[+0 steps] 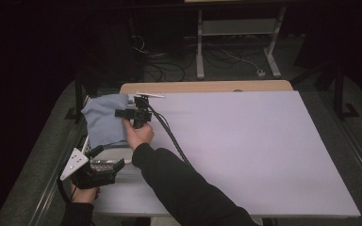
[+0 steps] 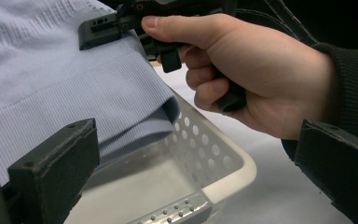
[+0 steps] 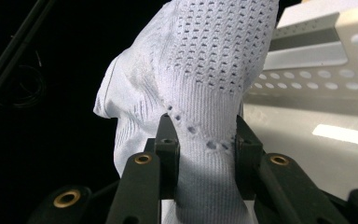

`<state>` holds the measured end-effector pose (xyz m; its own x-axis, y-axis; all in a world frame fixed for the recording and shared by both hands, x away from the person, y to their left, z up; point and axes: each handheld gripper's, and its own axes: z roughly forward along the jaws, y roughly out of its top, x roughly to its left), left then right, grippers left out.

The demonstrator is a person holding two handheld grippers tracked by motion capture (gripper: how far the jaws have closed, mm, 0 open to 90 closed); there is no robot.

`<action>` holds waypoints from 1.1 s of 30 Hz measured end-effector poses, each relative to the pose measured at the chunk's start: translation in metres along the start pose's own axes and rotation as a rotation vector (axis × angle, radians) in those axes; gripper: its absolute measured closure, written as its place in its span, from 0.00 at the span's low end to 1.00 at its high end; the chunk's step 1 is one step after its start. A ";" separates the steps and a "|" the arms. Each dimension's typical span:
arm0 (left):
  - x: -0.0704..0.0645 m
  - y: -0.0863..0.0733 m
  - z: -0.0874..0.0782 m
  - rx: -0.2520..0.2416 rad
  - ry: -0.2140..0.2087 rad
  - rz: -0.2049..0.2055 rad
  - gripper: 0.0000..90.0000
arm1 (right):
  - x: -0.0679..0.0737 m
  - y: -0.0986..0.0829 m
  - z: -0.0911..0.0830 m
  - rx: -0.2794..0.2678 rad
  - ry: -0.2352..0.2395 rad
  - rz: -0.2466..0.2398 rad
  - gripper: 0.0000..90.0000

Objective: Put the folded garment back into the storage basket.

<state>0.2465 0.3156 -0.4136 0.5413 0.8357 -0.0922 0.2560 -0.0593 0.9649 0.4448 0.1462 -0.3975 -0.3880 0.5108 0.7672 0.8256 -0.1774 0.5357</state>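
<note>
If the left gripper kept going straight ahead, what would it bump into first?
Probably the light blue knitted cloth draped over the white perforated basket. It lies right ahead of the open left gripper. The hand holding the right gripper sits beyond; depth is hard to judge.

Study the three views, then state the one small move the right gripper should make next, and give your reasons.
Probably lower the cloth further into the basket before letting go. The right gripper has its jaws shut on the pale blue knit, which drapes over the white basket's perforated wall rather than lying inside. The left gripper, jaws apart, waits at the basket's near end.
</note>
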 end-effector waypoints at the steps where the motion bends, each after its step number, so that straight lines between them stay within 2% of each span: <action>1: 0.000 0.000 0.000 0.000 0.000 0.000 0.00 | 0.000 -0.001 0.000 0.004 -0.007 0.003 0.76; 2: 0.000 0.000 0.000 -0.001 -0.004 -0.003 0.00 | 0.000 -0.003 0.001 0.015 -0.035 -0.001 0.74; 5: -0.001 0.000 0.000 -0.001 -0.006 -0.001 0.00 | 0.001 -0.007 0.001 0.018 -0.067 -0.010 0.71; 11: 0.000 0.000 0.000 -0.002 -0.003 -0.003 0.00 | 0.007 -0.007 -0.006 0.028 -0.121 -0.095 0.52; 13: 0.000 0.000 0.000 -0.003 -0.002 0.005 0.00 | 0.004 -0.005 -0.008 0.035 -0.117 -0.097 0.46; 15: -0.001 0.000 0.000 -0.003 -0.004 0.010 0.00 | -0.001 -0.002 -0.013 0.030 -0.103 -0.116 0.45; 17: -0.001 0.000 0.001 0.002 -0.007 0.013 0.00 | -0.004 0.000 -0.019 0.018 -0.098 -0.140 0.44; 18: -0.001 0.000 0.001 0.004 -0.008 0.009 0.00 | -0.006 0.002 -0.021 0.016 -0.081 -0.158 0.42; 20: -0.001 0.000 0.001 0.003 -0.006 0.005 0.00 | -0.008 0.004 -0.025 0.027 -0.071 -0.185 0.39; 23: 0.000 0.000 0.001 0.003 -0.005 0.004 0.00 | -0.011 0.006 -0.032 0.026 -0.074 -0.239 0.33; 27: -0.001 0.000 0.001 0.003 -0.006 0.005 0.00 | -0.016 0.009 -0.042 0.012 -0.066 -0.288 0.20; 28: -0.001 0.000 0.001 0.003 -0.007 0.004 0.00 | -0.017 0.009 -0.043 0.005 -0.069 -0.298 0.15; 31: -0.001 0.000 0.001 0.002 -0.006 0.003 0.00 | -0.021 0.011 -0.048 0.005 -0.097 -0.334 0.14; 33: -0.001 0.000 0.001 0.002 -0.005 0.003 0.00 | -0.024 0.013 -0.052 0.021 -0.097 -0.338 0.07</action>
<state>0.2470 0.3144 -0.4143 0.5460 0.8328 -0.0907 0.2562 -0.0629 0.9646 0.4435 0.0878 -0.3912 -0.6011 0.6154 0.5098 0.6657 0.0327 0.7455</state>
